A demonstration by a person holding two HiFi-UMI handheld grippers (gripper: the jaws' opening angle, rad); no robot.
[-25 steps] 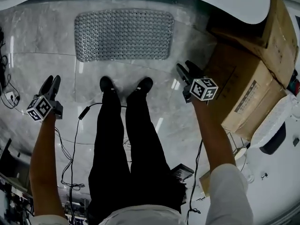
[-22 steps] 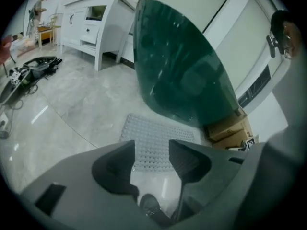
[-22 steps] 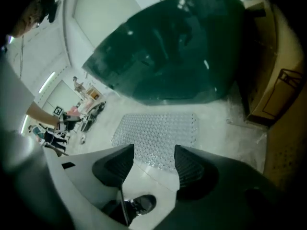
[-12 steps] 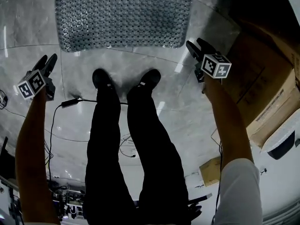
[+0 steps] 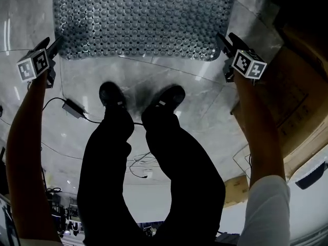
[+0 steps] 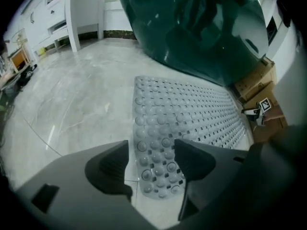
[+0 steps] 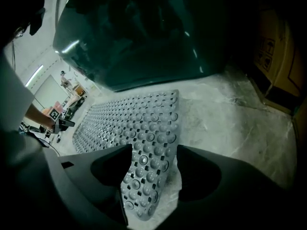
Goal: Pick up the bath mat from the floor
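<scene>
The bath mat [image 5: 143, 19] lies flat on the pale marble floor [image 5: 205, 101], a grey sheet studded with round bumps and small holes, and I take everything else from it. My left tongs [image 5: 54, 41] are at its left short end and my right tongs [image 5: 227, 37] at its right short end, one at each near corner. The jaws of the left tongs are opening. In the left gripper view the mat's end sits in the gap between the two dark pads, which stand clear of it on either side without pressing. The right tongs are opening too, and the right gripper view shows the mat's other end running up between their pads, untouched by either one. The mat is not lifted anywhere that I can see. My shoes [image 5: 110, 94] are planted just short of its near long edge, roughly under its middle. Along its far long edge rises the dark green tub [image 6: 201, 28]. Cardboard boxes [image 5: 302, 111] stand off the mat's right end, beyond my right arm. A black cable with a small adapter [image 5: 74, 108] trails across the floor on the near side of the mat, beside my left shoe.
</scene>
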